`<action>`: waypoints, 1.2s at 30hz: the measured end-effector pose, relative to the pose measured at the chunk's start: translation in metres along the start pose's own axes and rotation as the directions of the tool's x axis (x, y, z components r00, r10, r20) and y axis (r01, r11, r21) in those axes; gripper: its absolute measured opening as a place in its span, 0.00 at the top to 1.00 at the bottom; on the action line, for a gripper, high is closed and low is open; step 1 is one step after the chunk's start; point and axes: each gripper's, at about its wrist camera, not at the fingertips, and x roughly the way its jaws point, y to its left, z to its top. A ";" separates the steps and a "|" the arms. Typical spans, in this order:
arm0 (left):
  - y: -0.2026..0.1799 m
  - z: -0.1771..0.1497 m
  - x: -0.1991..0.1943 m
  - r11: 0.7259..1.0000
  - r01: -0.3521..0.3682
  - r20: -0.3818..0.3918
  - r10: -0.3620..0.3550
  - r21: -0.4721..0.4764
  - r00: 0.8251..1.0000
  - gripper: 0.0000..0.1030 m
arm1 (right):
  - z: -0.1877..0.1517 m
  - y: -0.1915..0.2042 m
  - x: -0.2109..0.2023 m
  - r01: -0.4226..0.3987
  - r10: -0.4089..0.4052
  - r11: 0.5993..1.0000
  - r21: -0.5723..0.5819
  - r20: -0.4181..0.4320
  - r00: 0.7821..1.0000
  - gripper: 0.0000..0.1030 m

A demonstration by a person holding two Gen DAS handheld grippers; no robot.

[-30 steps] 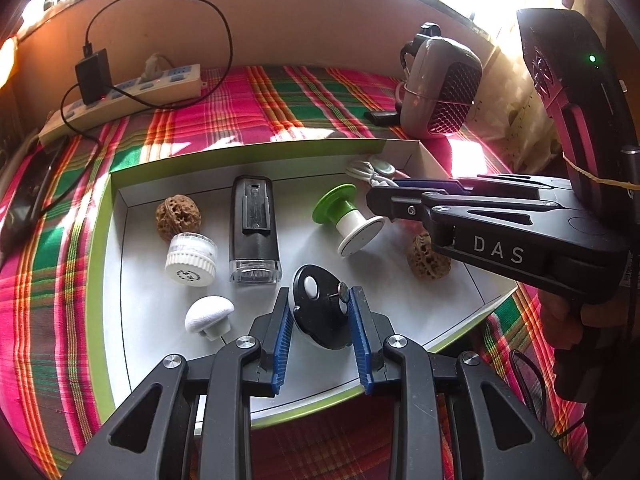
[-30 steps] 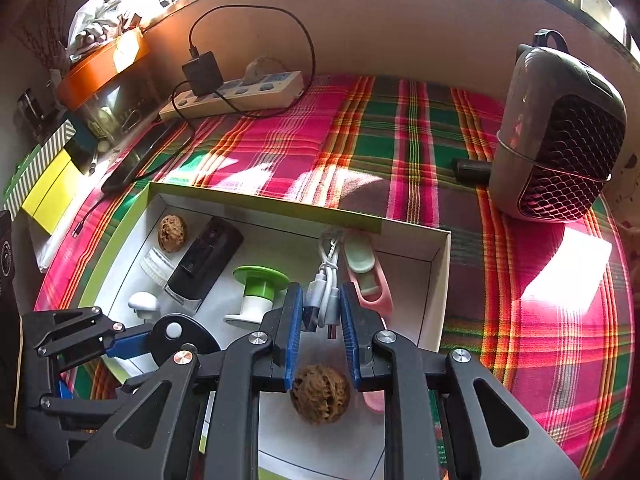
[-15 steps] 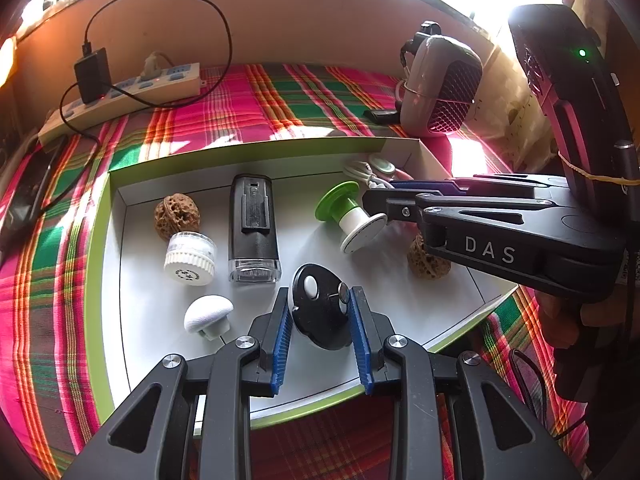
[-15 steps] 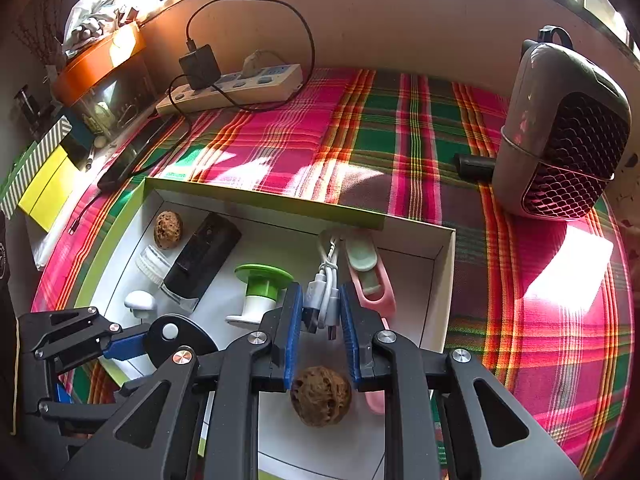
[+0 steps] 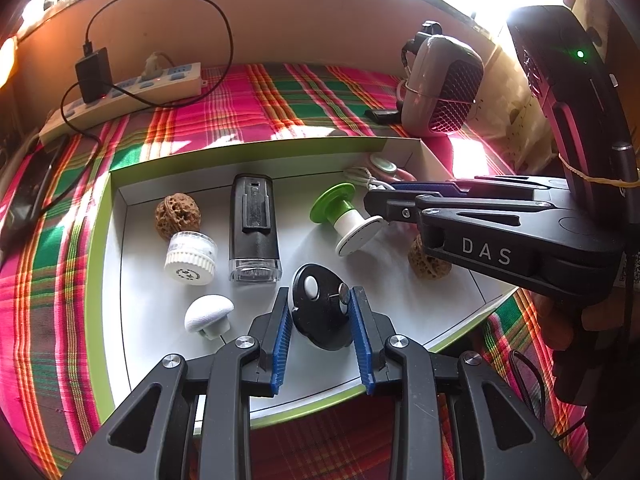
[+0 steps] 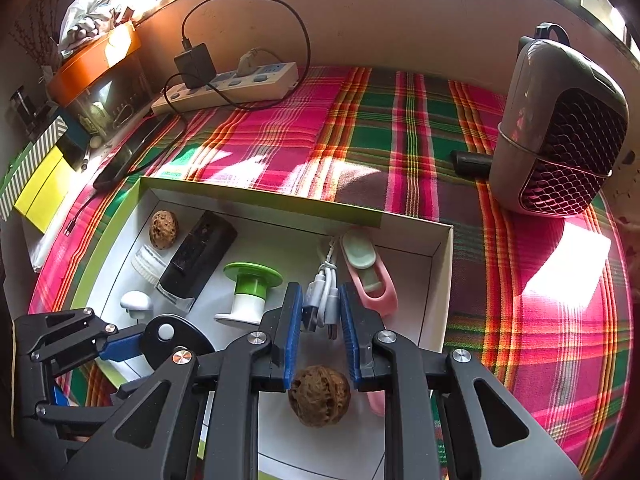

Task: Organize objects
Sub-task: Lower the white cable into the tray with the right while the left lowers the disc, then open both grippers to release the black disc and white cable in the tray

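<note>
Bracketing the black oval disc [image 5: 320, 312] with my left gripper [image 5: 320, 334], jaws spread, nothing clenched, inside the white tray [image 5: 140, 280]. Over on the right view, my right gripper [image 6: 320, 334] sits released astride the white USB cable [image 6: 324, 292], lined up to pinch.

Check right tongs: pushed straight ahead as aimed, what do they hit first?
Probably the coiled white USB cable, already framed between the right tongs. Beyond it lie the pink clip and the box's far wall. Height above the cable is unclear.
</note>
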 end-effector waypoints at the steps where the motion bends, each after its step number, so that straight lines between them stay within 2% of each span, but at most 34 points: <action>1: 0.000 0.000 0.000 1.000 0.001 0.000 -0.001 -0.003 1.000 0.74 | 0.000 0.000 0.000 0.002 -0.002 1.000 0.004 0.002 1.000 0.80; 10: 0.003 0.000 0.000 1.000 0.007 0.000 -0.007 -0.022 1.000 0.73 | 0.000 0.000 -0.002 0.003 -0.003 1.000 0.007 0.010 1.000 0.75; 20: 0.001 0.000 -0.003 1.000 -0.002 0.003 0.002 -0.018 1.000 0.72 | -0.002 0.002 -0.007 0.015 -0.015 1.000 0.005 0.027 1.000 0.74; 36: -0.002 -0.008 -0.029 0.998 -0.067 0.062 0.068 -0.008 0.996 0.72 | -0.019 0.013 -0.040 0.063 -0.065 0.998 0.022 0.116 0.991 0.74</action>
